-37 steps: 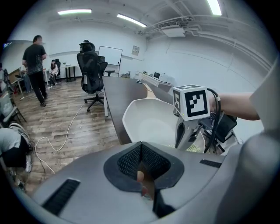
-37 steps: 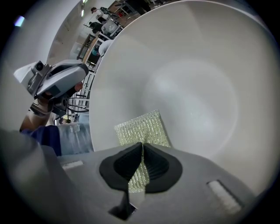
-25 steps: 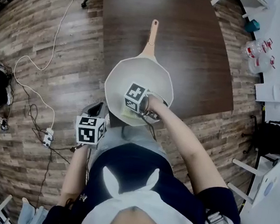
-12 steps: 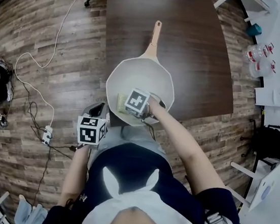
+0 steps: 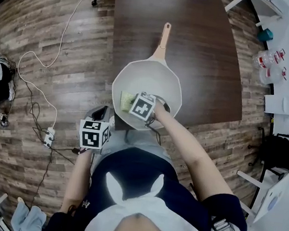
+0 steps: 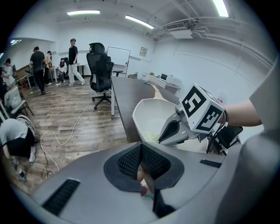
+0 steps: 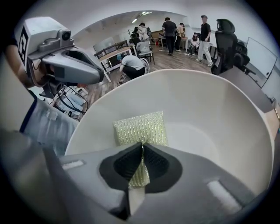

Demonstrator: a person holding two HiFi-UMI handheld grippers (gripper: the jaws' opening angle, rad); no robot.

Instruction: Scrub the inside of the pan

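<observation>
The white pan (image 5: 162, 83) sits at the near end of the dark brown bench (image 5: 197, 35), close in front of the person. Its peach-coloured handle (image 5: 164, 38) points away from them along the bench top. The right hand-held gripper (image 7: 141, 148) reaches down into the pan from the near side, jaws clenched on one edge of a yellow-green mesh scrub pad (image 7: 141, 128). The rest of the pad lies flat against the pan's pale inner wall, on the left side and low down near the bottom. That gripper's marker cube (image 5: 143, 106) shows above the pan's near half. The left hand-held gripper (image 6: 141, 151) is at the pan's near left rim. Its jaws are drawn tight on a thin pale and pinkish edge that looks to be that rim, just where the pan's wall runs down behind the gripper's body. The bench stands on a wood-plank floor (image 5: 51, 21), where a white cable (image 5: 40, 67) trails off to the left. Farther back in the room are a black office chair (image 6: 99, 61) and several people (image 6: 37, 61) standing about.
</observation>
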